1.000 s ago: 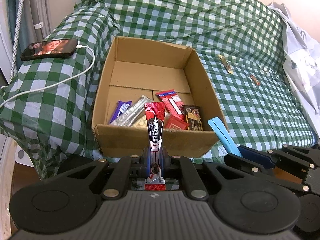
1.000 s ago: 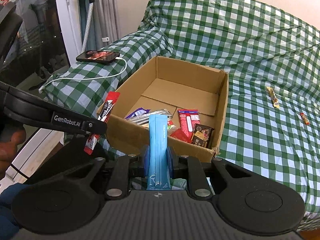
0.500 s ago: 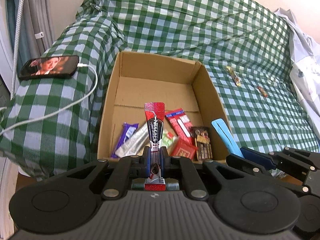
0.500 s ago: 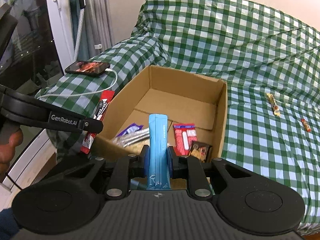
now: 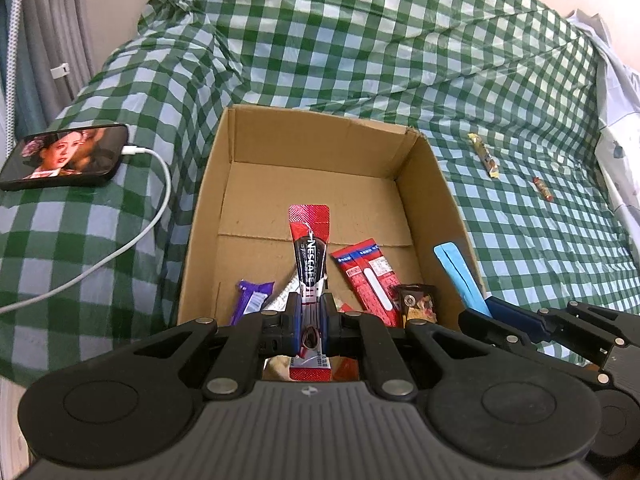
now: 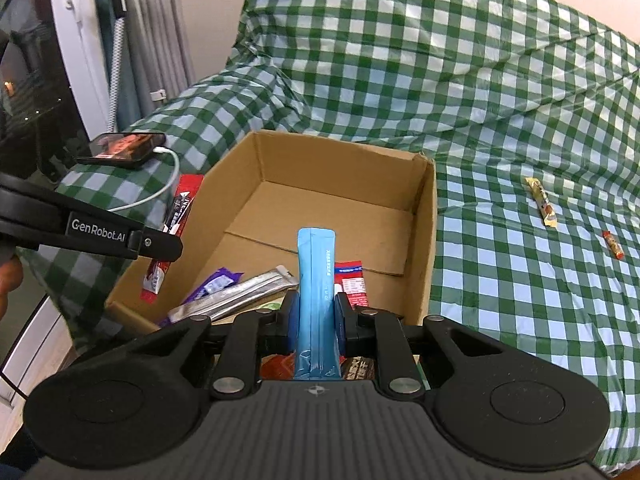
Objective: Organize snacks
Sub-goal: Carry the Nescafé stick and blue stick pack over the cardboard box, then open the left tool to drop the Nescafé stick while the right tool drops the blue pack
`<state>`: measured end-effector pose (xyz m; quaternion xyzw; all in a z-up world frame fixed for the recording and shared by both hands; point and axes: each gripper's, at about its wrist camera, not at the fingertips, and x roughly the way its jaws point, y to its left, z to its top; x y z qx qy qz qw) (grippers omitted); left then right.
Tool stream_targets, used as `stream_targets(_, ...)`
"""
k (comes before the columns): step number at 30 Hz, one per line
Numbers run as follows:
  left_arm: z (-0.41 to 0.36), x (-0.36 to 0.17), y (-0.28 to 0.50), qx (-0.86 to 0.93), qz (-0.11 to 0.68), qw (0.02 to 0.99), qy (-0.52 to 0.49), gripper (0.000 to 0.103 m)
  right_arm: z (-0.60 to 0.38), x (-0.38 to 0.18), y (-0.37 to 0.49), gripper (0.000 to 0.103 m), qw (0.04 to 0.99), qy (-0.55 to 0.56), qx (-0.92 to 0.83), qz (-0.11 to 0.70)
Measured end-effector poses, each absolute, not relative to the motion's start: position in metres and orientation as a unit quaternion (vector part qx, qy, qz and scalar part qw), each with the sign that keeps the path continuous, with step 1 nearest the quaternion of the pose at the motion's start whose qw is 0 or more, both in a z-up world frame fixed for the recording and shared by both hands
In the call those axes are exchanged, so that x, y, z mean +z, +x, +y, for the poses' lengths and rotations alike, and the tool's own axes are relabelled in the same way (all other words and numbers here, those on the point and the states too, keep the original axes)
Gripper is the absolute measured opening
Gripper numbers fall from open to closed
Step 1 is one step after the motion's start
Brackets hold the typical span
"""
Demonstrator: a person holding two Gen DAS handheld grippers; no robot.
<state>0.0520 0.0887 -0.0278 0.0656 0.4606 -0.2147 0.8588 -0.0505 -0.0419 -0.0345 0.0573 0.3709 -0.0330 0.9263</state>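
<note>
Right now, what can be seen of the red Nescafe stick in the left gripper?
The Nescafe stick is a slim sachet of glossy foil-like film: red crimped top, dark middle with white lettering, red bottom end. The left gripper is shut on its lower part, so it stands upright along the fingers, the top free over the cardboard box. Nothing but the gripper visibly touches it. In the right wrist view it shows side-on, tilted, near the box's left wall.

Bright, even daylight, soft shadows, sharp focus, with strong fisheye bending at the edges
</note>
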Motion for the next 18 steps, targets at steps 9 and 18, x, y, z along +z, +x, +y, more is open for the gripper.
stream_targets(9, 0.068, -0.056, 0.094, -0.206, 0.484, 0.847, 0.078, 0.010, -0.064, -0.063, -0.012, 0.020, 0.916, 0.076, -0.041, 0.392)
stream_targets(18, 0.058, -0.074, 0.124, -0.197, 0.491, 0.843, 0.091, 0.011, -0.078, -0.081, 0.018, 0.020, 0.912, 0.085, -0.047, 0.399)
